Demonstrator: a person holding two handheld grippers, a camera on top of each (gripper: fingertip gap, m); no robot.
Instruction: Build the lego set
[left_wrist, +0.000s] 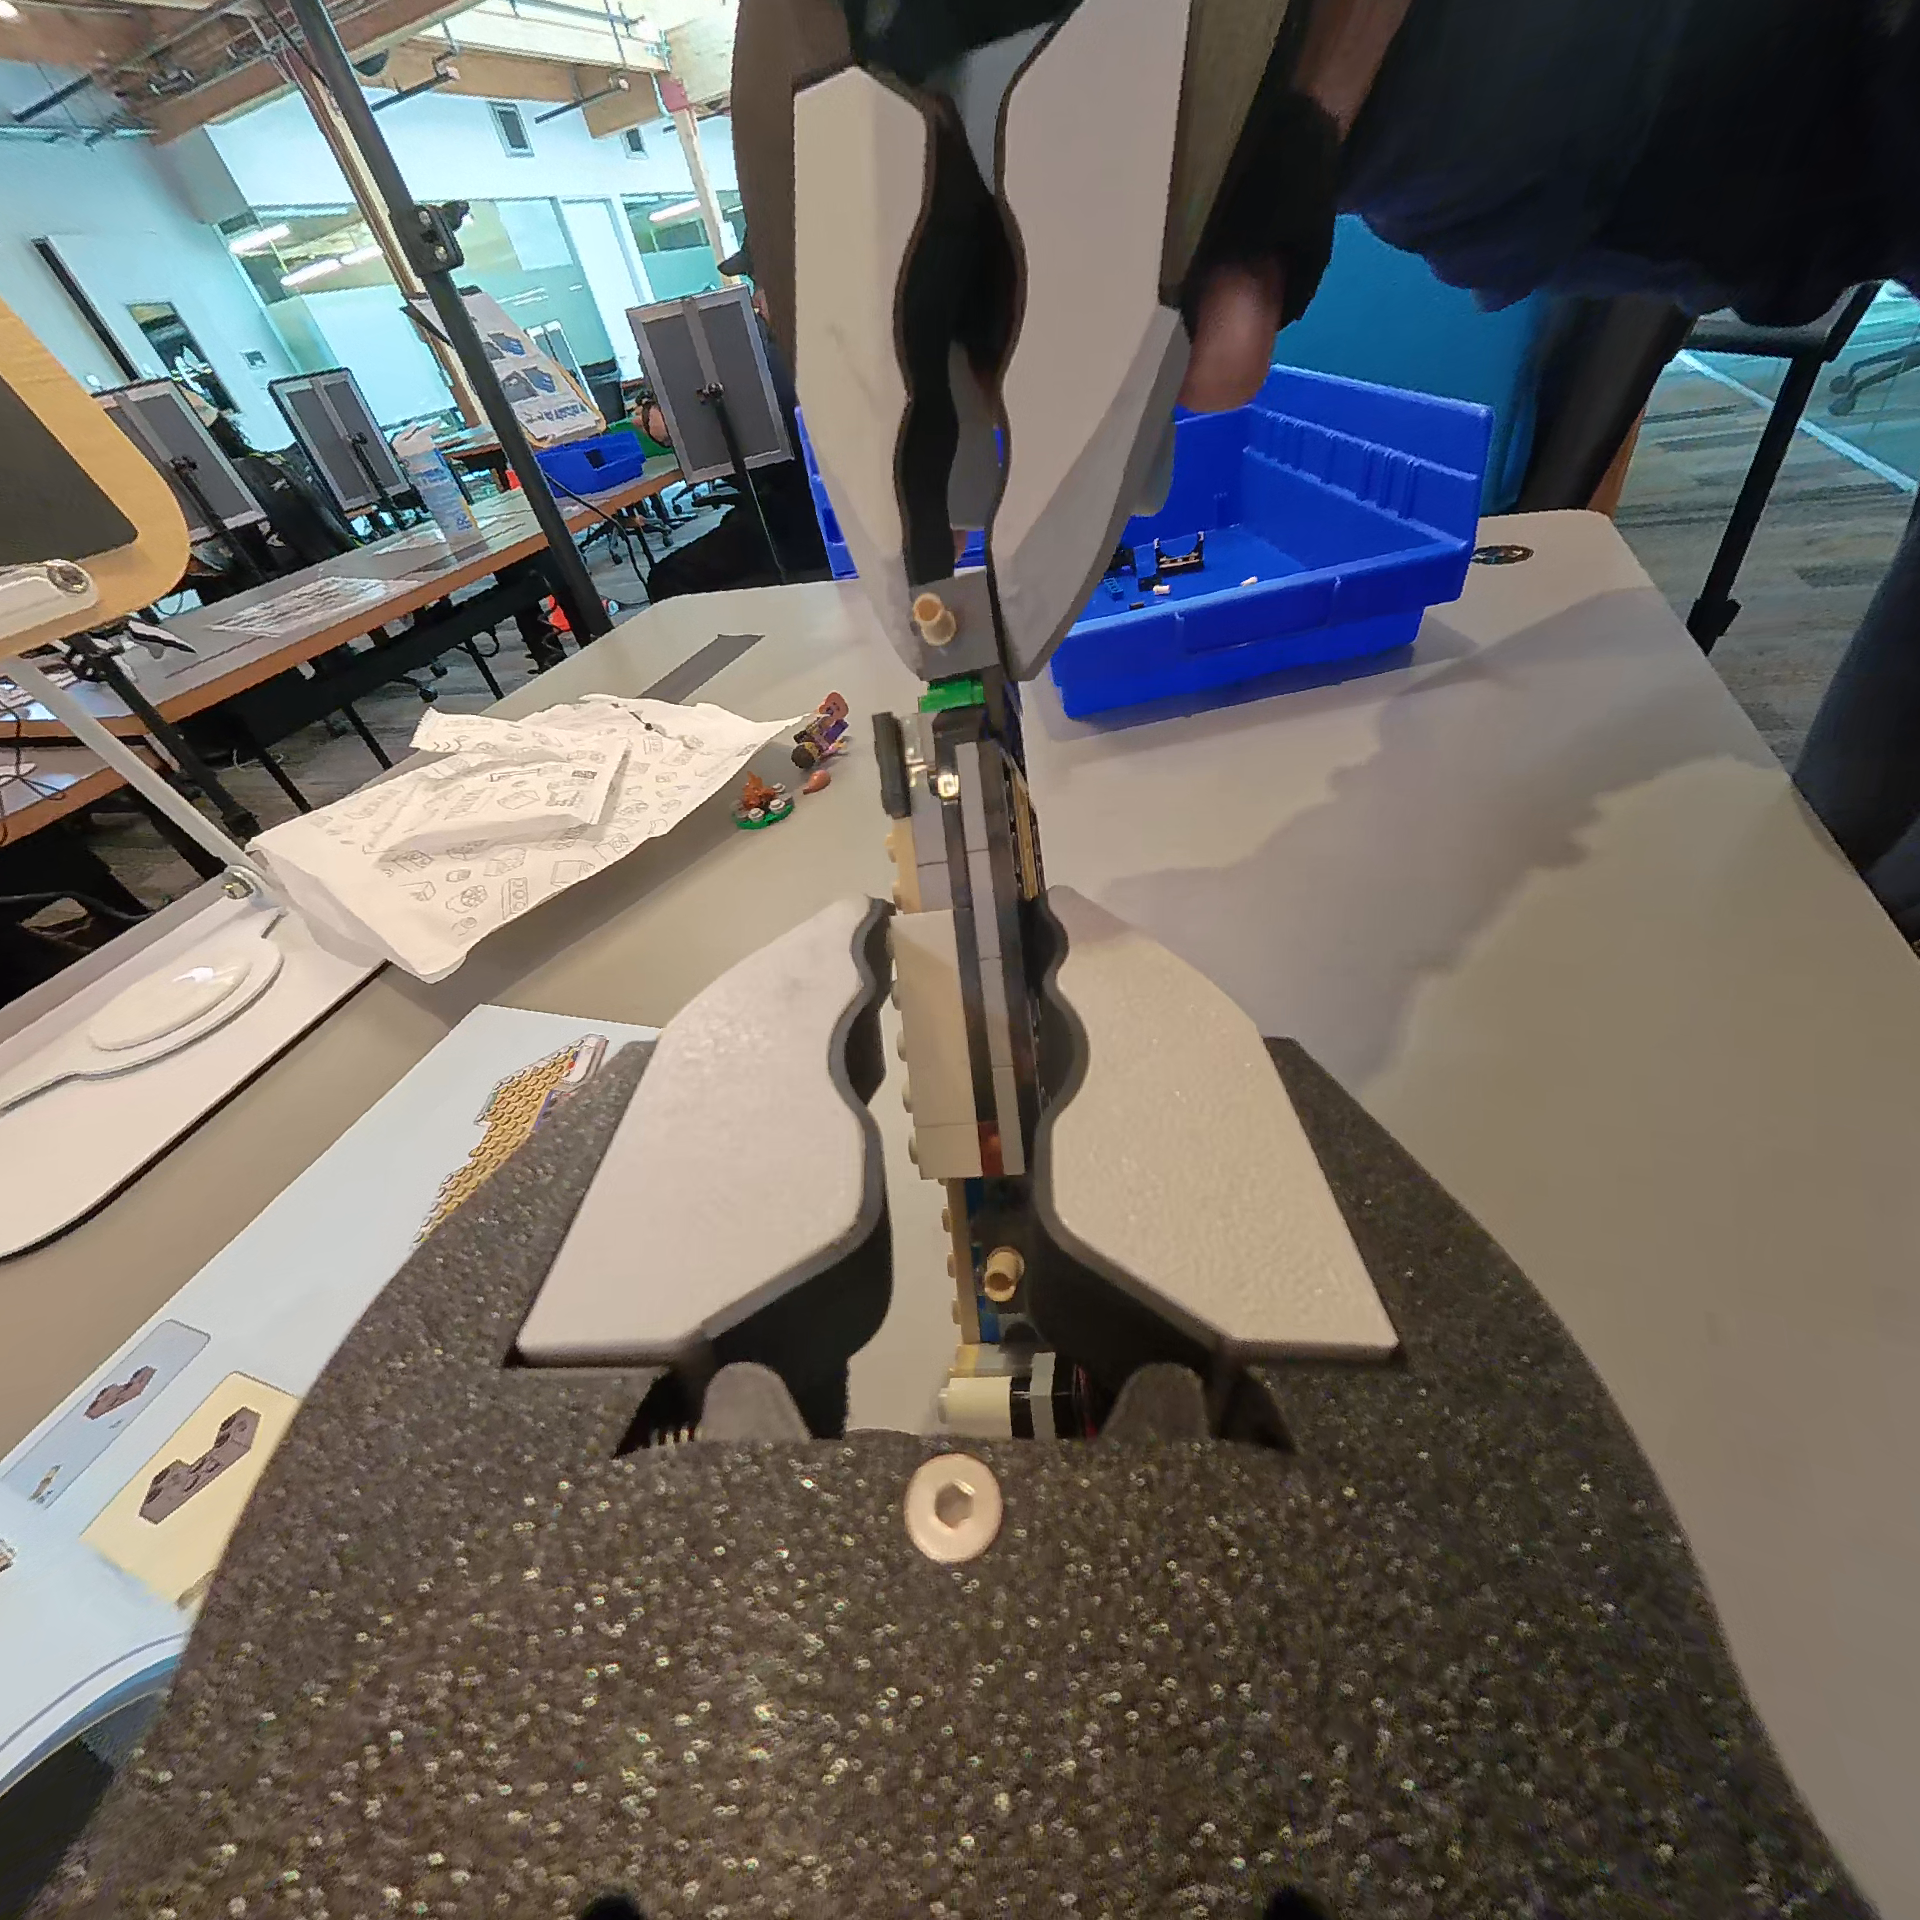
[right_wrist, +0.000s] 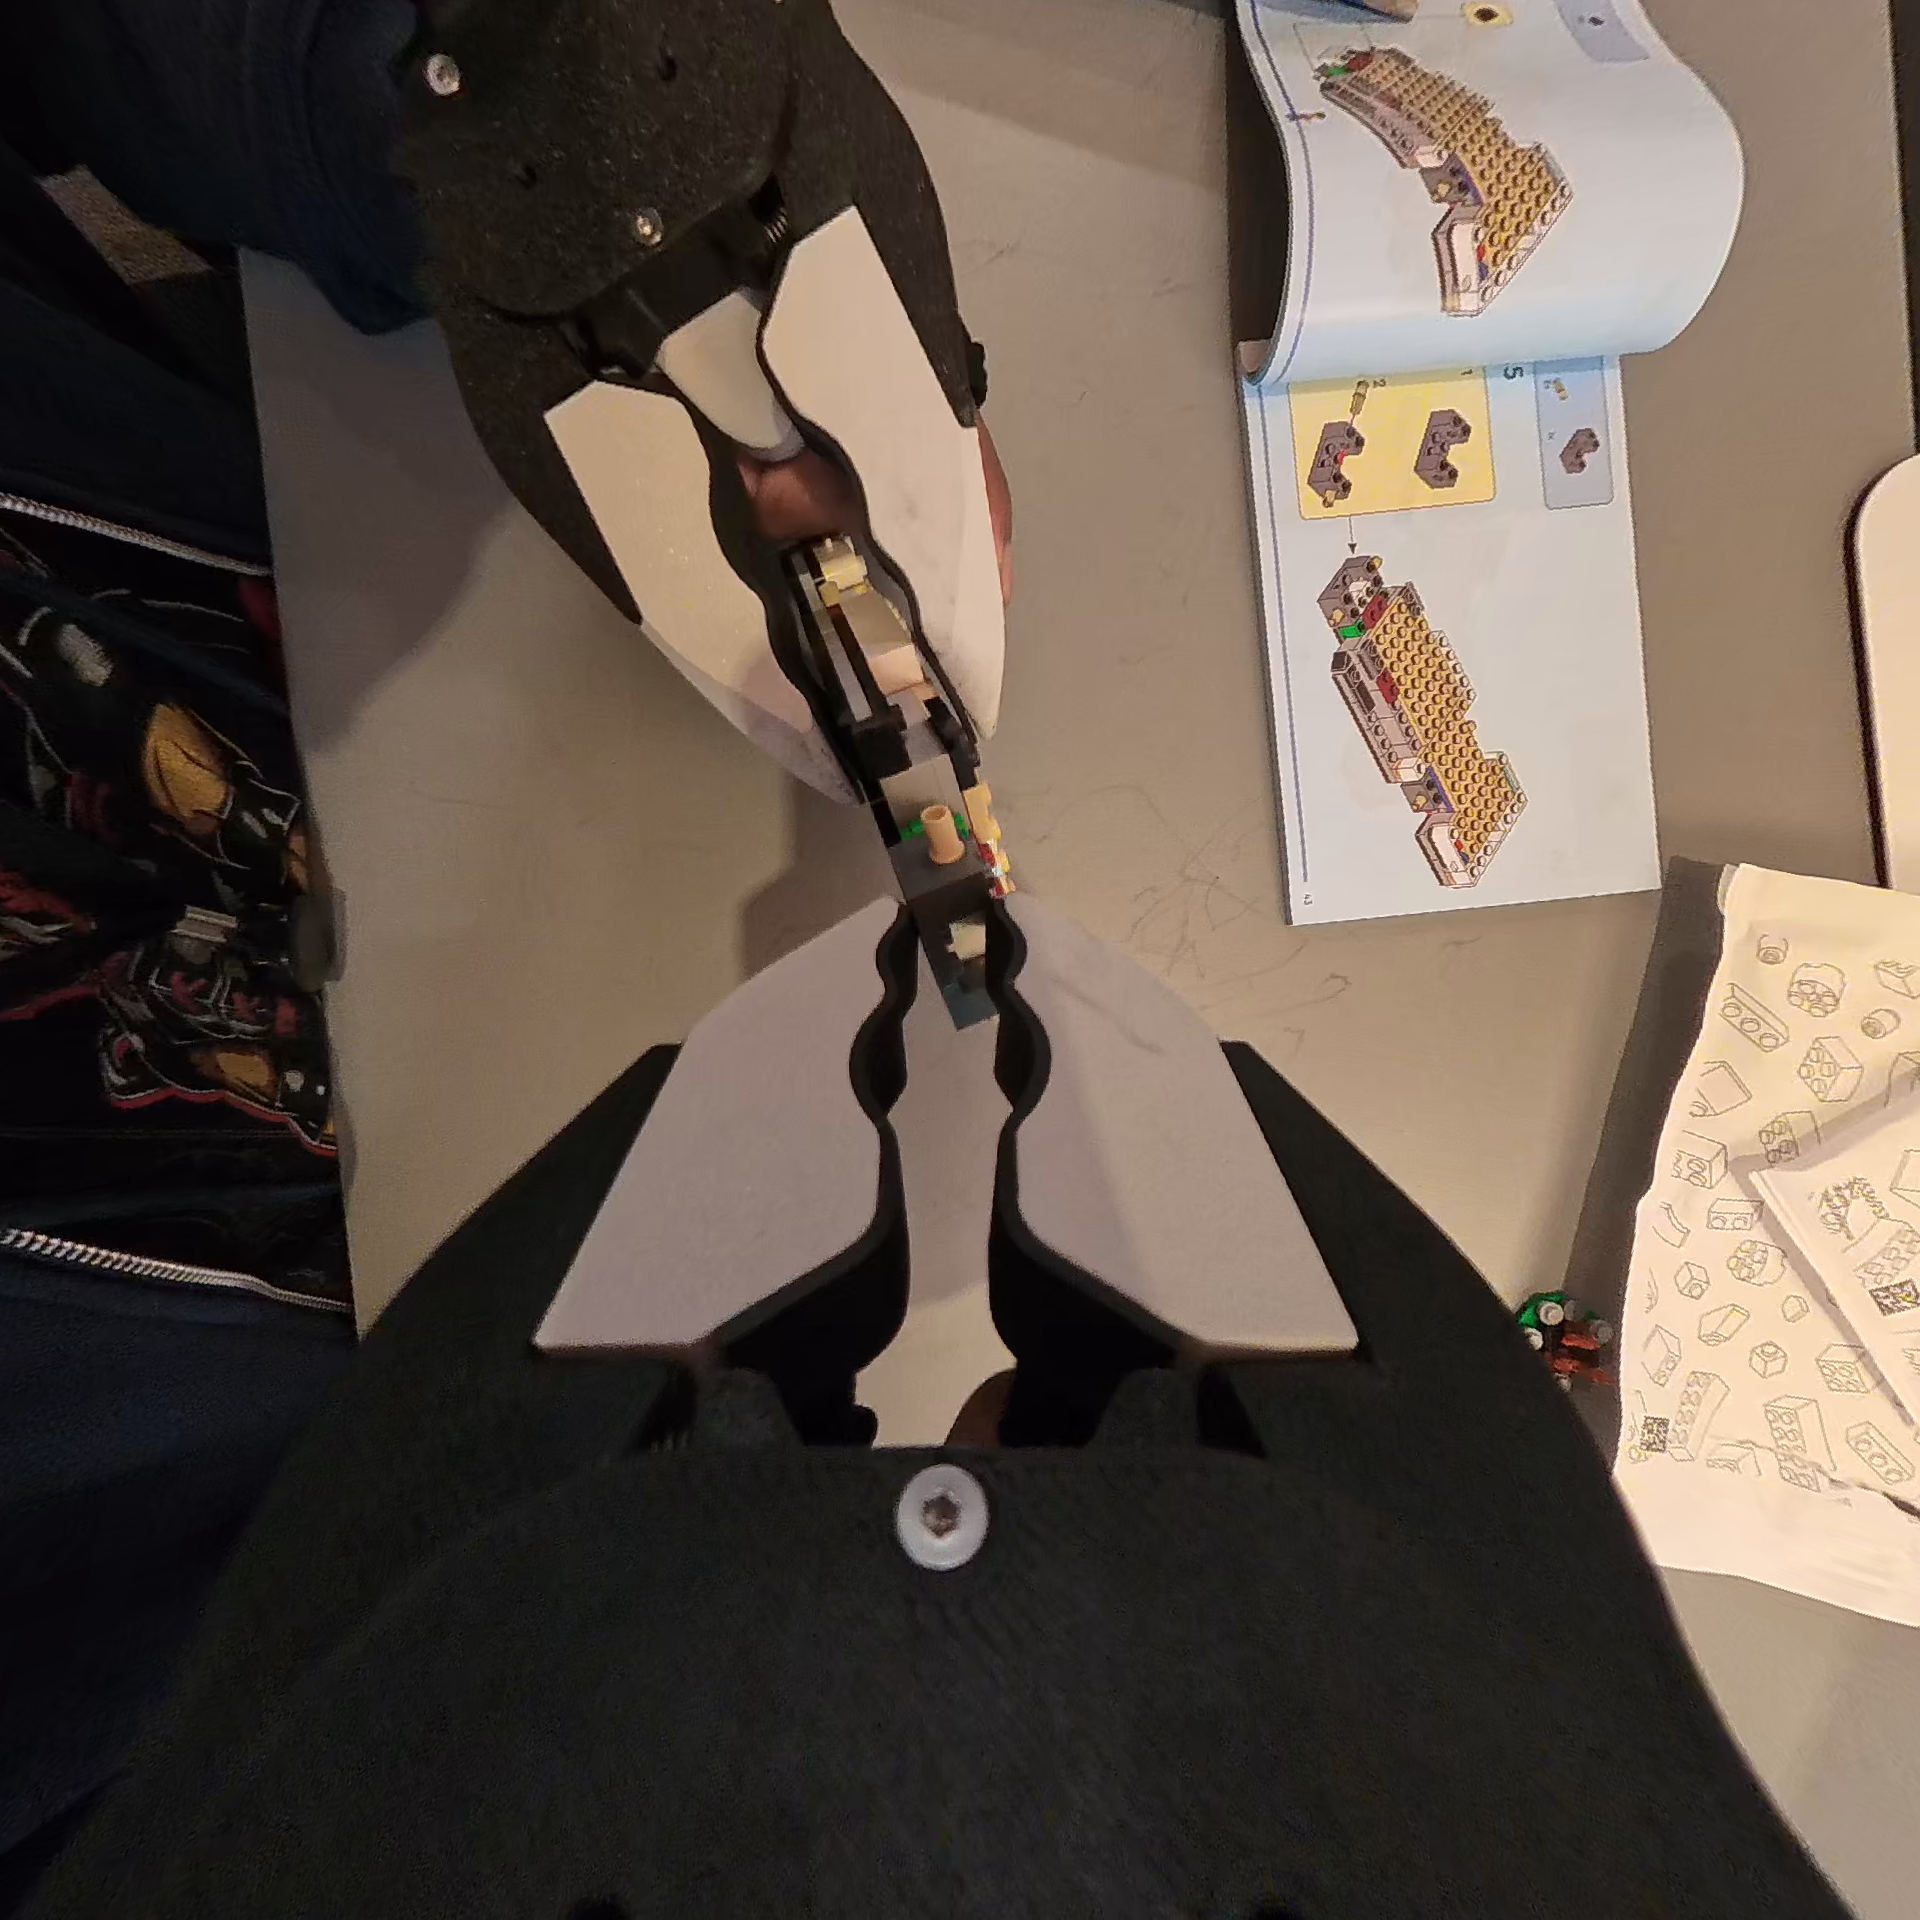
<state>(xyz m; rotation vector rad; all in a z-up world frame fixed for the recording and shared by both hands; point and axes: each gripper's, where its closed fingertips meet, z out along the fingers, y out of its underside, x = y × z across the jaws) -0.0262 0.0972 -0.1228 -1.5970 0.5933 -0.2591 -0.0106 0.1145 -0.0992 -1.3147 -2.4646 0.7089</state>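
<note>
My left gripper (left_wrist: 971, 920) is shut on a long brick assembly (left_wrist: 966, 997) of grey, tan and black bricks. It holds the assembly on edge above the grey table (left_wrist: 1403, 1039). My right gripper (left_wrist: 961, 639) comes down from above and is shut on a small dark grey brick (left_wrist: 971, 623) with a tan pin (left_wrist: 932, 620) at the assembly's far end, by a green piece (left_wrist: 951, 694). In the right wrist view my right gripper (right_wrist: 951, 930) grips that grey brick (right_wrist: 935, 868) with its pin (right_wrist: 942, 831). The left gripper (right_wrist: 914, 748) holds the assembly (right_wrist: 883, 665) beyond.
A blue bin (left_wrist: 1299, 613) with a few small parts stands at the back right. An open instruction booklet (right_wrist: 1455, 623) and a printed white paper bag (left_wrist: 499, 821) lie on the left. A small figure (left_wrist: 821, 727) and a campfire piece (left_wrist: 764, 802) lie near the bag. My hands' fingertips stand some 4 centimetres from each other.
</note>
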